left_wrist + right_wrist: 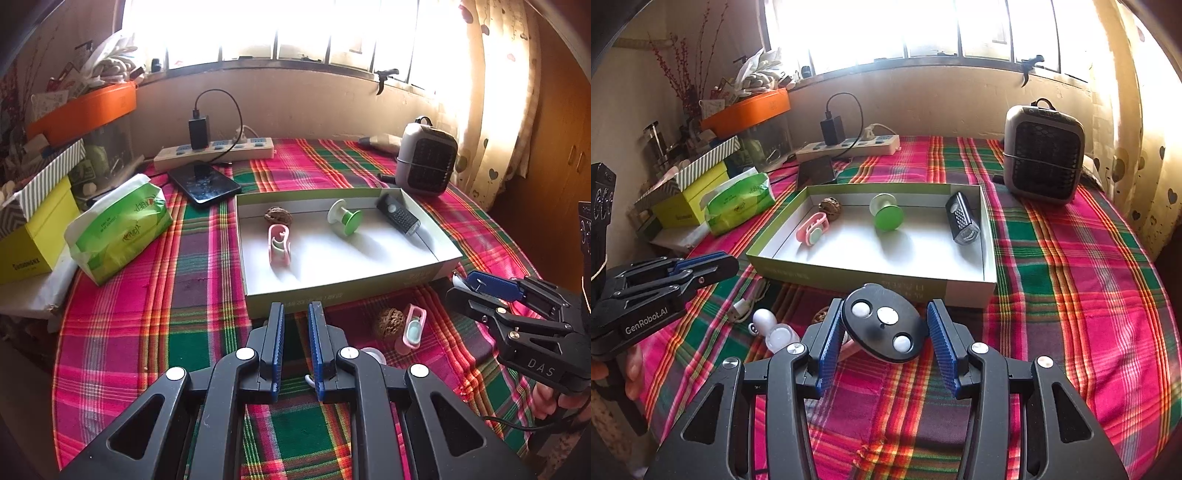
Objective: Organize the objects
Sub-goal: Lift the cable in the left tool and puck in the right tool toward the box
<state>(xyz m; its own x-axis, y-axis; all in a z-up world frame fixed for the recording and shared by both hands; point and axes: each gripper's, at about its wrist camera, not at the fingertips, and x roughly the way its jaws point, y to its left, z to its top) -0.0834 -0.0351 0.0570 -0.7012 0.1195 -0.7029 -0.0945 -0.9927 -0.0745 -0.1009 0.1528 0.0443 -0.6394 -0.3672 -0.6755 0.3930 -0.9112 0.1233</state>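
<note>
Shut, with nothing between its blue ribbed pads: the black two-finger left gripper (295,314), angled downward and forward. Seen side-on from the right wrist camera as well (726,264), with fingertips of the left hand (631,369) curled round its handle. Alongside, tilted down likewise: the matching black right gripper (884,321), jaws partly apart and clamped on a black oval disc with three white buttons (882,323). Wrapped round its grip: right hand (554,402).

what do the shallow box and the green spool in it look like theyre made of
Shallow box: looks like thin cardboard, matte white inside, printed green outside; folded corners and thin flat walls suggest it. Green spool: probably smooth moulded plastic, a slightly glossy green disc joined to a pale, translucent-looking one.
</note>
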